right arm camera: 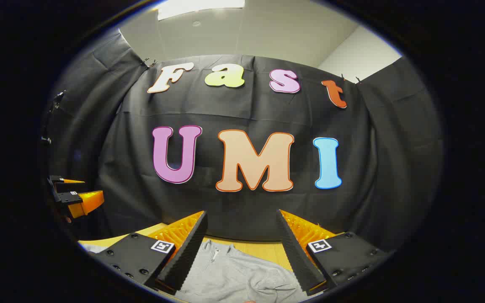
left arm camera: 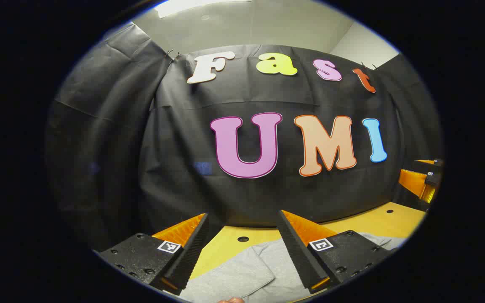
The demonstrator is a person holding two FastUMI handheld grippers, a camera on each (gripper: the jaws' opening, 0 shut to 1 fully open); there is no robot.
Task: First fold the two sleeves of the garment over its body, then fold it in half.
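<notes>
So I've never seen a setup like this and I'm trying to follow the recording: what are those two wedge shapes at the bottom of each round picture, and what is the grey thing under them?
There is no robot here. A person holds a two-finger gripper in each hand, and a fisheye camera rides on each one, looking forward along its fingers. The wedges are those fingers.

In the left gripper view, the left gripper is open and holds nothing. The right gripper in the right gripper view is open and empty too.

Below both lies a grey garment on a yellow table. It looks rumpled, with a zip near the collar.

Each view also catches the other gripper at its edge.
</notes>
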